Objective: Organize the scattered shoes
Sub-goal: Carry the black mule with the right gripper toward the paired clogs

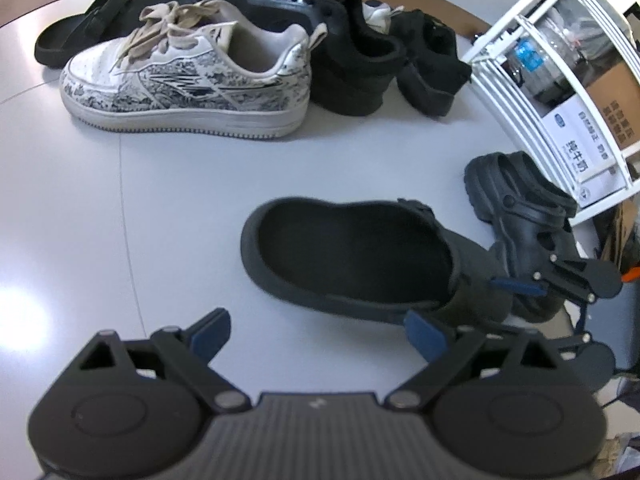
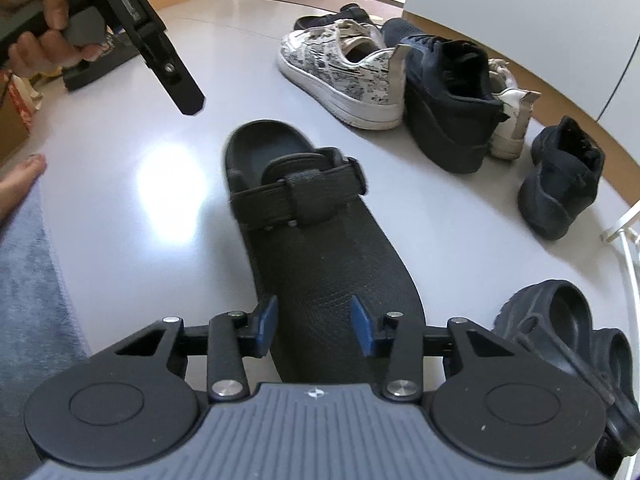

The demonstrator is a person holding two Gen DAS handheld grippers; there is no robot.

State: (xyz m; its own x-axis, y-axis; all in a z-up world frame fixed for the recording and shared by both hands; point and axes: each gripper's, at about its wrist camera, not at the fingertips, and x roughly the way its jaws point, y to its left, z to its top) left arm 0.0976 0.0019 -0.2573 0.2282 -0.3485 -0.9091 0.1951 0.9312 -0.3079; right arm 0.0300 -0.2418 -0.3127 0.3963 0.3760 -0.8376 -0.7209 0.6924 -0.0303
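While a person's hand (image 2: 36,20) held the left gripper (image 1: 316,334) at the far left, its jaws stood spread wide with nothing between them, hanging just above the pale floor (image 2: 140,220). Below that hand, bare toes (image 2: 20,184) rested at the edge of a blue rug (image 2: 32,300).

At centre, a black strapped clog (image 2: 320,248) lay on the floor, its open heel pointing away from the right gripper (image 2: 314,326). That gripper's blue pads (image 2: 266,326) sat on either side of the clog's toe, partly closed in; whether they actually pressed on it could not be told.

Farther back and to the right, a white sneaker with a grey print (image 2: 340,76) stood touching a navy lace-up sneaker (image 2: 452,92), with a second white sneaker (image 2: 508,120) half hidden behind the navy one. A black low shoe (image 2: 560,184) stood apart, to their right. At the lower right, a chunky dark clog (image 2: 568,332) lay near the strapped one, just beside a white wire rack (image 1: 520,80).
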